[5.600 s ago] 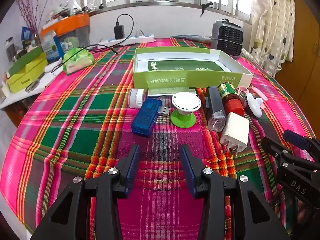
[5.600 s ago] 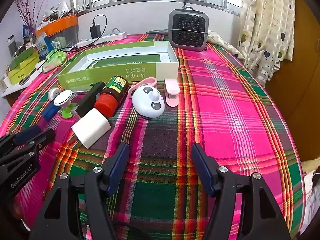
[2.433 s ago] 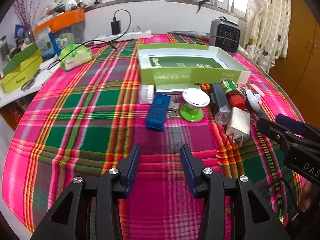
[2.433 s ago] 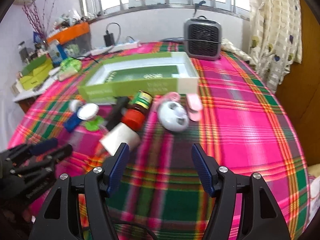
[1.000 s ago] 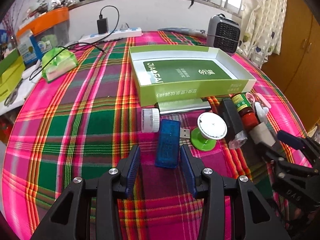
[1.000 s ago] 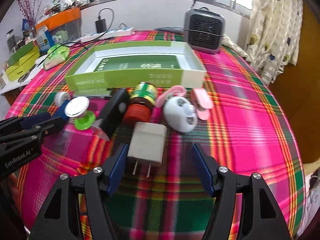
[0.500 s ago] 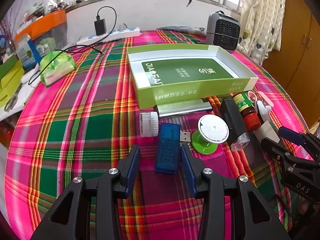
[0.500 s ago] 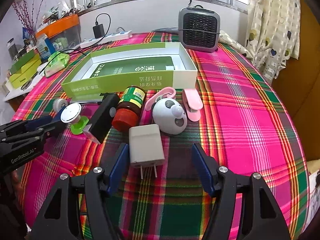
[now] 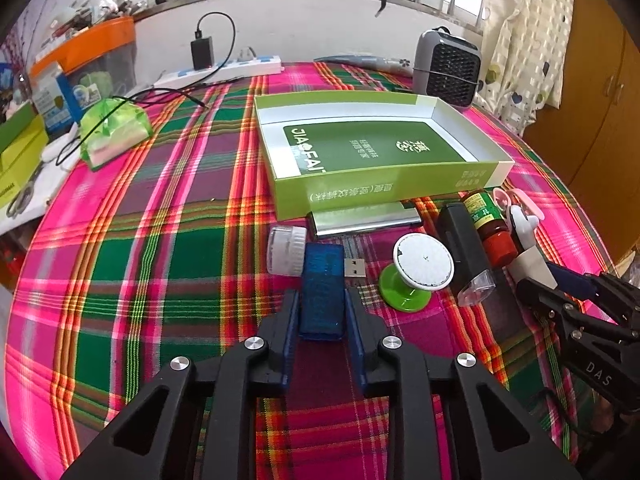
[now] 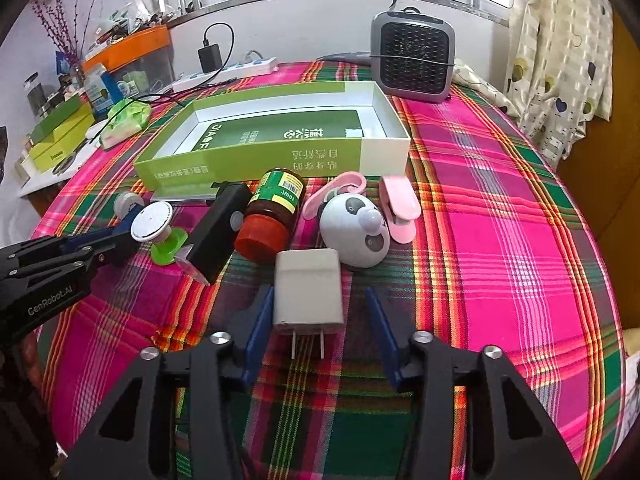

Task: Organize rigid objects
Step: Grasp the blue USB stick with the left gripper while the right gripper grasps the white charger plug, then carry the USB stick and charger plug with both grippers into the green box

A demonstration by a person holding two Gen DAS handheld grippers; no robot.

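My left tool (image 9: 321, 312) has just been closing and is now pinching the blue USB stick (image 9: 322, 288) on the plaid tabletop (image 9: 160, 216), in front of the green box (image 9: 384, 184). My right tool (image 10: 316, 316) has been closing too; the white charger (image 10: 308, 286) is lying between its jaws, one pad touching, the other apart.

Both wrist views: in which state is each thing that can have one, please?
left gripper, jaws just closed, shut on the blue USB stick.
right gripper, jaws just closing, not yet gripping the white charger between them.
green box, open, no lid.
brown bottle, lying down, red cap on.
black adapter, plugged into the power strip.
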